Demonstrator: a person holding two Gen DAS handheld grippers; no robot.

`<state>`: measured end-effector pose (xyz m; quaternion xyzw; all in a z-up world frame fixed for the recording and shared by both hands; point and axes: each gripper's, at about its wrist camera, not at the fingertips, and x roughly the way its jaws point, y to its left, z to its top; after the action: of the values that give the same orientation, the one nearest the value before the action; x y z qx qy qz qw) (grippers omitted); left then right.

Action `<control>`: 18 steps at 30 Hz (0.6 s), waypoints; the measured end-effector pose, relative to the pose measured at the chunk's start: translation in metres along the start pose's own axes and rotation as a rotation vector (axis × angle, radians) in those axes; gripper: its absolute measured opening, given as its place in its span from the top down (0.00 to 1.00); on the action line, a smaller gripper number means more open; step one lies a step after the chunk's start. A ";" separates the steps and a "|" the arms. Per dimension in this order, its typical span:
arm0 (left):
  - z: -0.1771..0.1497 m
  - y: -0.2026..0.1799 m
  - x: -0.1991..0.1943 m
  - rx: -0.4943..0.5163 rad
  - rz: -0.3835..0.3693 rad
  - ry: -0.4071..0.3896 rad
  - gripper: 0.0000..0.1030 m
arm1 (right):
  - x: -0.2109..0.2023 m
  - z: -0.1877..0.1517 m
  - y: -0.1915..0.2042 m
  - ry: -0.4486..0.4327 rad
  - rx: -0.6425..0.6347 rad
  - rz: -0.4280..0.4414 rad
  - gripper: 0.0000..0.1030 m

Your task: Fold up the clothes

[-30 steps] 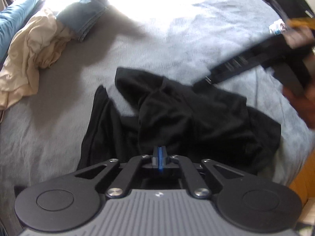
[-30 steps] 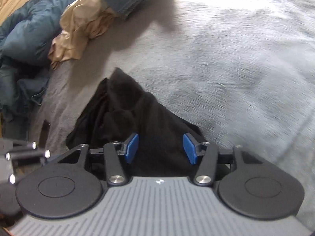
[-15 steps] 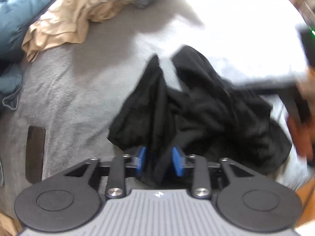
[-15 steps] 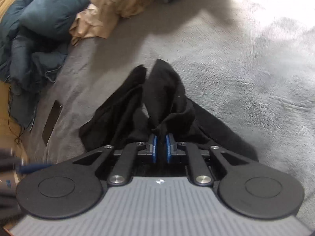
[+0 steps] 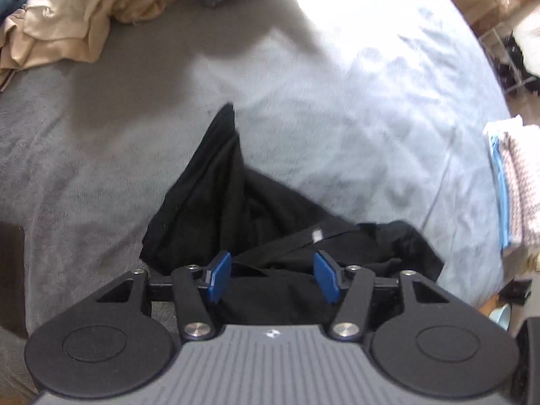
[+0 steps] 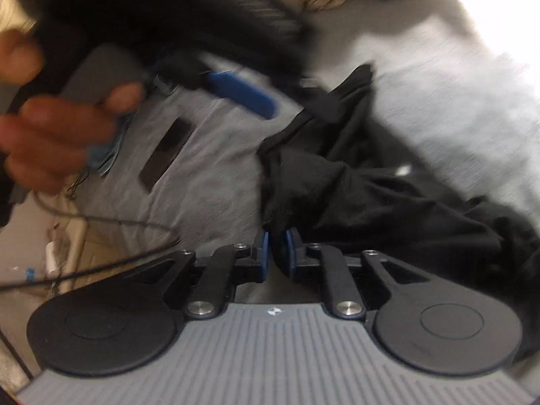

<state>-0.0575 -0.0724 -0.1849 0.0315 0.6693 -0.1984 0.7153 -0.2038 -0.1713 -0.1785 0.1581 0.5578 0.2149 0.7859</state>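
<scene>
On the grey fleece blanket [image 5: 101, 175] covering the bed, far left in the left wrist view, a crumpled beige garment [image 5: 64, 30] lies at the top edge, well apart from the work area. Centre — the crumpled black garment [image 5: 236, 209] lies in a heap on the blanket, one pointed corner reaching away from the camera. The left gripper [image 5: 272, 280] hangs over the heap's near edge; its blue pads have just been opening and stand spread, black cloth below the gap but neither pad pressing on it. Far right, a folded stack of pale patterned cloth [image 5: 516, 182] sits at the blanket's edge.

In the right wrist view, blurred: a hand [image 6: 50, 135] at left grips the other tool's handle, one blue pad showing. Right of it the right gripper [image 6: 275, 253] — pads nearly together, just eased slightly apart — pinches a fold of the black garment.
</scene>
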 end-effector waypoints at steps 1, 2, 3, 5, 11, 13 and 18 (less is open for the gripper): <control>-0.004 0.001 0.005 0.018 0.017 0.013 0.46 | 0.002 -0.004 0.004 0.023 0.009 0.011 0.77; -0.008 0.003 0.010 0.036 0.033 0.026 0.46 | 0.002 -0.008 0.008 0.043 0.015 0.027 0.72; -0.012 0.005 0.013 0.050 0.050 0.036 0.46 | -0.002 -0.012 0.011 0.053 0.018 0.039 0.65; -0.021 0.012 0.018 0.065 0.086 0.046 0.46 | -0.015 -0.017 0.012 0.043 0.024 0.048 0.57; -0.042 0.037 0.013 -0.009 0.106 0.032 0.47 | -0.057 -0.007 -0.055 -0.110 0.219 -0.116 0.55; -0.047 0.044 0.009 -0.045 0.096 0.021 0.47 | -0.054 -0.002 -0.094 -0.137 0.348 -0.181 0.55; -0.054 0.059 0.012 -0.153 0.045 0.008 0.47 | -0.026 -0.043 -0.183 -0.146 0.911 0.006 0.55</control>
<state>-0.0887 -0.0049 -0.2151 -0.0075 0.6845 -0.1305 0.7172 -0.2225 -0.3414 -0.2611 0.5040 0.5380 -0.0615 0.6729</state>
